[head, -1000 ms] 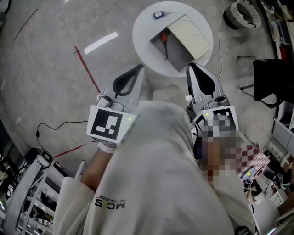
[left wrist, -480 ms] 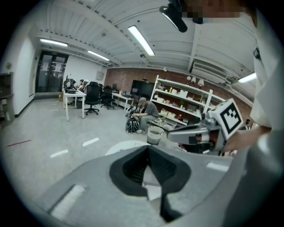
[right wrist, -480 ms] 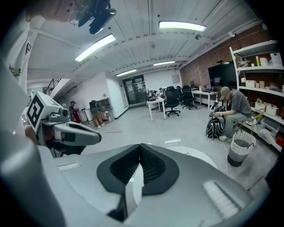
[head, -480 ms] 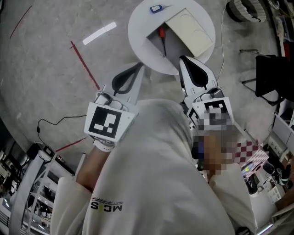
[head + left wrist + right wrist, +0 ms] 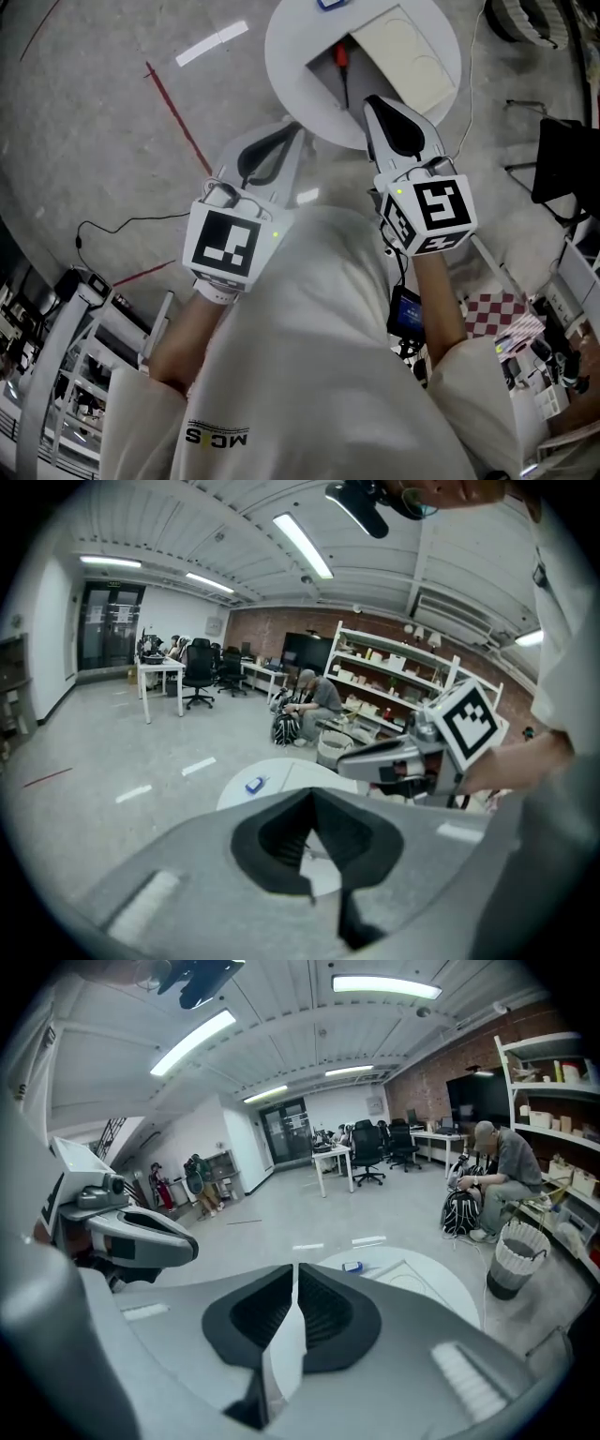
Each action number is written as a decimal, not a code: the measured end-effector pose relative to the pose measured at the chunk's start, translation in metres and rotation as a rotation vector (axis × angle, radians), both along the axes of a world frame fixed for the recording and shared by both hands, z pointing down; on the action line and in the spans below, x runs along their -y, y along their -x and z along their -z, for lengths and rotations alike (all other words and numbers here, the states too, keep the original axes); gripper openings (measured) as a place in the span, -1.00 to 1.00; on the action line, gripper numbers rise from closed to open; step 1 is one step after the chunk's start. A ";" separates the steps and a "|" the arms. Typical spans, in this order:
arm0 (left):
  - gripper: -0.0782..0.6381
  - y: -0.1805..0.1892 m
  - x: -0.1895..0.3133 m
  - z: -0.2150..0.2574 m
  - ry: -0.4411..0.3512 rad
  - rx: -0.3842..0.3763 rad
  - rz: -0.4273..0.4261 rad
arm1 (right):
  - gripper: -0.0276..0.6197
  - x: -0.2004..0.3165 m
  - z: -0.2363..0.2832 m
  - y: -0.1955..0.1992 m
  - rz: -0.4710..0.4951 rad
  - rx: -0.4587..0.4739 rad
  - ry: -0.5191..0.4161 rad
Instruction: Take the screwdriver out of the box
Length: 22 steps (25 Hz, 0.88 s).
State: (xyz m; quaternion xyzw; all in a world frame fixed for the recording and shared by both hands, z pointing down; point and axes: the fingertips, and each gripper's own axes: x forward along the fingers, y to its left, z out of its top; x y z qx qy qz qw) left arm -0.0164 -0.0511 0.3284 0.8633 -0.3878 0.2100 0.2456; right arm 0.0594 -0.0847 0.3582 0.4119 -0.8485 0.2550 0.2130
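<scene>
A person stands over a round white counter (image 5: 284, 47) with a gripper in each hand. An open box (image 5: 322, 77) sits on the counter with its cream lid (image 5: 398, 54) folded back to the right. The screwdriver (image 5: 342, 59) is still inside the box. Its long axis runs roughly toward and away from the person, and the red handle appears to be at the far end.

The right gripper (image 5: 368, 99) is the nearer of the two. It hangs over the counter's near edge just beside the box, with the tool ahead and slightly to its left. Its jaws have just been opening and stand a thin crack apart with nothing between them. The left gripper (image 5: 293, 129) is short of the counter's edge, its jaws closed together and empty. From here, a short reach forward by the right hand looks like the likely way in.
</scene>
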 end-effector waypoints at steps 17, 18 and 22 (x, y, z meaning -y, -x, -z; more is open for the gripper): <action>-0.78 0.003 0.027 -0.081 0.078 0.002 0.070 | -0.75 0.040 -0.138 0.004 0.041 -0.128 0.169; -0.78 0.003 0.029 -0.085 0.080 0.002 0.073 | -0.74 0.042 -0.145 0.004 0.041 -0.136 0.178; -0.78 0.002 0.030 -0.097 0.094 0.006 0.075 | -0.72 0.050 -0.169 0.003 0.039 -0.155 0.210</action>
